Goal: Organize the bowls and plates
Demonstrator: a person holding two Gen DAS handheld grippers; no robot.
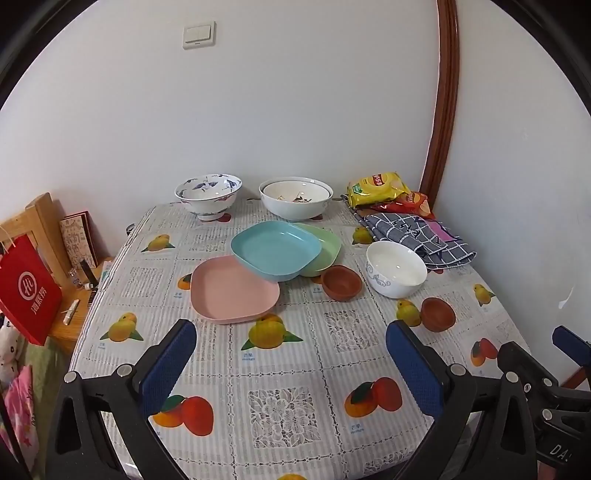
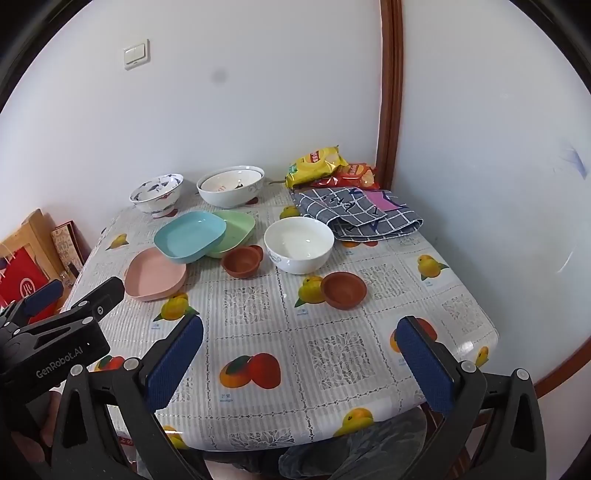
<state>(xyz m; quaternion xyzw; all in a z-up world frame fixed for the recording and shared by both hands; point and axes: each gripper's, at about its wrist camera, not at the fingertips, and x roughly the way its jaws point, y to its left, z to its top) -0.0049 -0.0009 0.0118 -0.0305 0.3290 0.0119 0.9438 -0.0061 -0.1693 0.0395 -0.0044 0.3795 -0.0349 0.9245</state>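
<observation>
left gripper (image 2: 40, 295) body, lower left: "GenRobot.AI" | right gripper (image 1: 576, 343) body, lower right: "DA", cut off

White walls (image 1: 295, 110), light switch (image 1: 198, 35), brown door trim (image 1: 443, 110), possibly wooden chair (image 1: 40, 218).

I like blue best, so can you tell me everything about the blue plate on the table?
The blue plate is a light turquoise dish, squarish with rounded corners and a raised rim, smooth and a little shiny like plastic. It looks empty and clean. It sits tilted, not flat: one side rests on the edge of the pink plate, the other overlaps the green plate behind it. It lies near the middle of the table, in front of the big white bowl. No gripper touches it.
</observation>
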